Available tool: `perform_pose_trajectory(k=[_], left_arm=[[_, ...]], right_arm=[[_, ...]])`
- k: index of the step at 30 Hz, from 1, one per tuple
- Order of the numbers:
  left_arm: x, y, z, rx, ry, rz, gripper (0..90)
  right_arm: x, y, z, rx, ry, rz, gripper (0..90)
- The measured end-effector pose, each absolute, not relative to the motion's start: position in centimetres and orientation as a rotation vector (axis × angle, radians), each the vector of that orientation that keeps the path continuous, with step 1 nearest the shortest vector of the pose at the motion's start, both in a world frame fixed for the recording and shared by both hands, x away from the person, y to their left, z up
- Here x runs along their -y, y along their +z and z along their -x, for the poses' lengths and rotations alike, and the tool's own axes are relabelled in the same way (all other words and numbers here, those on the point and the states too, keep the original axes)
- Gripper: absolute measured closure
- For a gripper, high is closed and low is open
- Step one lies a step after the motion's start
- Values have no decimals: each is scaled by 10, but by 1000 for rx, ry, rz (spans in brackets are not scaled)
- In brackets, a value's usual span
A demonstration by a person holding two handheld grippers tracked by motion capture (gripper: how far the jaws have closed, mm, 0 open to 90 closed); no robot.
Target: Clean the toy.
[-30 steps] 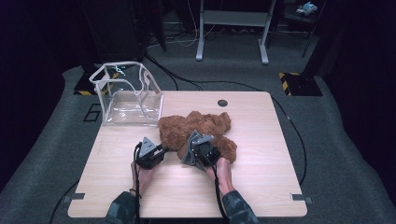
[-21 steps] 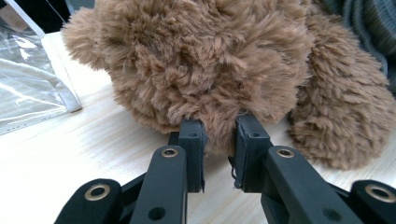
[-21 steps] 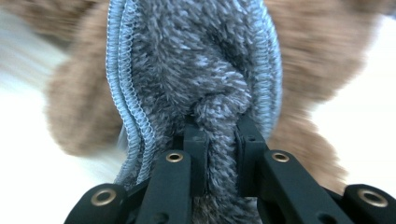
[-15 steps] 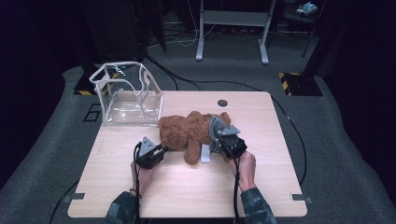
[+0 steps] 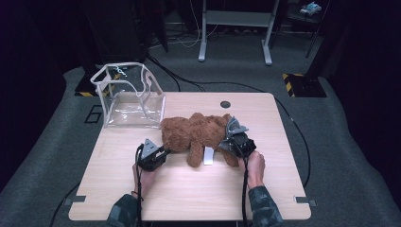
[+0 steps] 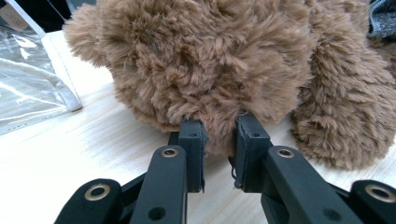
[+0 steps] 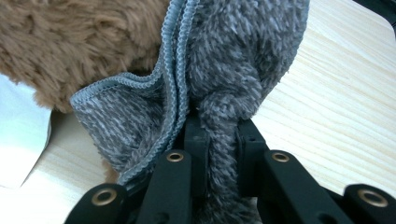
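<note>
from above: teddy bear (image 5: 196, 133) lies mid-table (image 5: 189, 198), just right of the clear plastic bag (image 5: 130, 97). left gripper (image 5: 158, 152) at the bear's left end, right gripper (image 5: 232, 137) at its right end on a grey cloth (image 5: 235, 126). white tag (image 5: 208, 155) lies under the bear.
left gripper view: jaws pinch a tuft of brown fur, bear (image 6: 224, 60) right in front, bag (image 6: 28, 88) at left.
right gripper view: jaws clamped on a fold of grey cloth (image 7: 224, 70), brown fur (image 7: 70, 42) just behind, upper left.
</note>
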State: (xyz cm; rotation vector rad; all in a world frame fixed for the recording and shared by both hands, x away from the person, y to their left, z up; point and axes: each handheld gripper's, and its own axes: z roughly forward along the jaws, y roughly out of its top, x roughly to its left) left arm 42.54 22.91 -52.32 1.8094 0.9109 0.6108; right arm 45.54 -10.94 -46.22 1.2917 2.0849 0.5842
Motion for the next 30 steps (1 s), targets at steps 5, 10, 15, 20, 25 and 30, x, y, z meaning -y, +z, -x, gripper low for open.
perform_pose_trajectory(k=[5, 10, 15, 20, 25, 30], left_arm=[[-230, -523, -426, -911, 607, -1814, 758], [-230, -523, -426, -911, 604, -1813, 759], [-230, -523, -426, -911, 603, -1813, 759], [-230, -523, -426, -918, 603, -1808, 759], [-230, -523, -426, -919, 600, -1808, 759], [-230, -523, -426, -923, 604, -1811, 758]], right_arm=[[103, -431, -464, -2033, 679, -1270, 789], [88, -423, -486, -2042, 679, -1244, 789], [96, -460, -507, -2087, 683, -1384, 792], [102, -481, -511, -2151, 614, -1454, 792], [109, -468, -508, -2157, 601, -1429, 790], [114, -427, -498, -2063, 744, -1382, 789]])
